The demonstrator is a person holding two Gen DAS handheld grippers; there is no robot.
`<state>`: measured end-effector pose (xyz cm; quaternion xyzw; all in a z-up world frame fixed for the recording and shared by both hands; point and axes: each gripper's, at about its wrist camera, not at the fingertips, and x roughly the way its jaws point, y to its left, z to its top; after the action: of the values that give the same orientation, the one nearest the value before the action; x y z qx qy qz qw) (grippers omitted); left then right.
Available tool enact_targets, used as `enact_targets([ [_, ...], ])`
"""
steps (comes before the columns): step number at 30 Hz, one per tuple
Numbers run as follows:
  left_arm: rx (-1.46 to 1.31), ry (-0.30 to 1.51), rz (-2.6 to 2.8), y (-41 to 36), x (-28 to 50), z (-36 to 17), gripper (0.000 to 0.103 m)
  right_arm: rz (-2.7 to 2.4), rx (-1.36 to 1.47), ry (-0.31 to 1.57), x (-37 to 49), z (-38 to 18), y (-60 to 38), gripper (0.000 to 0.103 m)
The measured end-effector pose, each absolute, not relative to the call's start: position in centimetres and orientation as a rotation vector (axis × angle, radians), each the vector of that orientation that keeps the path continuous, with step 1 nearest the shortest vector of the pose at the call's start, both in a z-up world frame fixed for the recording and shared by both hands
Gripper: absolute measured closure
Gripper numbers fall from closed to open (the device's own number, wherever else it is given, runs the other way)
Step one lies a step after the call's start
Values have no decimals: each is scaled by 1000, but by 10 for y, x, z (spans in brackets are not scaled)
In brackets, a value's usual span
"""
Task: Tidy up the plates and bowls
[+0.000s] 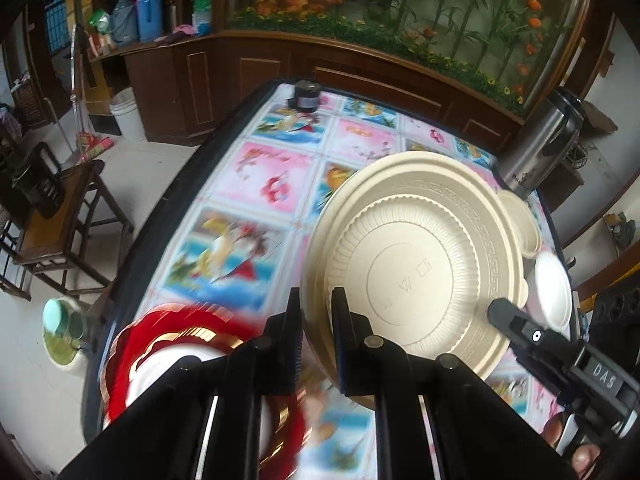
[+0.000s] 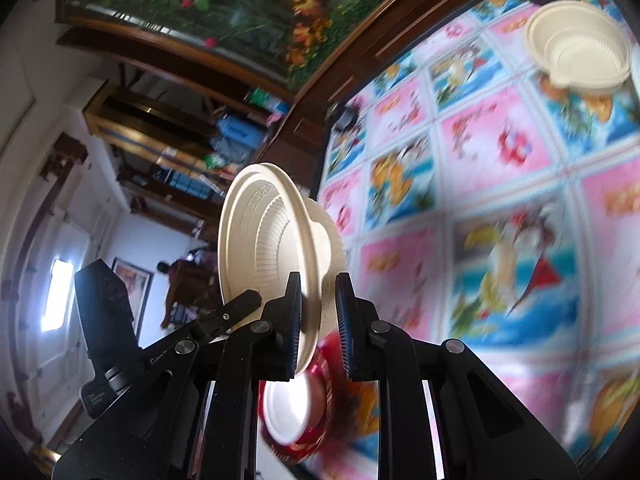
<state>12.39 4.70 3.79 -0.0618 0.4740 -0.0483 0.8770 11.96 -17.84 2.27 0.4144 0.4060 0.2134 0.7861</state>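
A large cream bowl [image 1: 416, 268] is held on edge above the table, its underside facing the left wrist camera. My left gripper [image 1: 316, 320] is shut on its rim. My right gripper [image 2: 318, 312] also straddles the rim of the same bowl [image 2: 272, 240], jaws close on it. The right gripper's fingers [image 1: 520, 320] show in the left view at the bowl's lower right edge, and the left gripper's fingers [image 2: 240, 308] show in the right view. A red plate with a gold rim and white centre [image 1: 160, 364] lies below on the table; it also shows in the right view [image 2: 296, 416].
Stacked cream bowls [image 2: 580, 52] stand at the far side of the patterned tablecloth [image 1: 260, 184], by a steel thermos [image 1: 540, 148]. A white dish [image 1: 554, 292] lies near the right edge. A dark jar [image 1: 306, 96] sits at the far end. Wooden chairs [image 1: 60, 220] stand left.
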Motion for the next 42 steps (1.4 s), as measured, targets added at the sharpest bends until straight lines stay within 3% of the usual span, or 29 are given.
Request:
enact_targets([
  [15,-187,997,8,144,53,17,90,576,659,973,85,25,-59,87],
  [25,-201,1107,2,166,45,-27,88,531,580,1088,83,-16,-22,87],
  [38,-122,1155,24,171,45,-45,84,472,493,1106,89,-38,-4,87],
  [40,-96,1160,39,171,45,-44,82,465,475,1098,90,-38,-2,87],
  [42,-58,1156,56,171,45,-42,73,469,477,1099,91,-38,-2,87],
])
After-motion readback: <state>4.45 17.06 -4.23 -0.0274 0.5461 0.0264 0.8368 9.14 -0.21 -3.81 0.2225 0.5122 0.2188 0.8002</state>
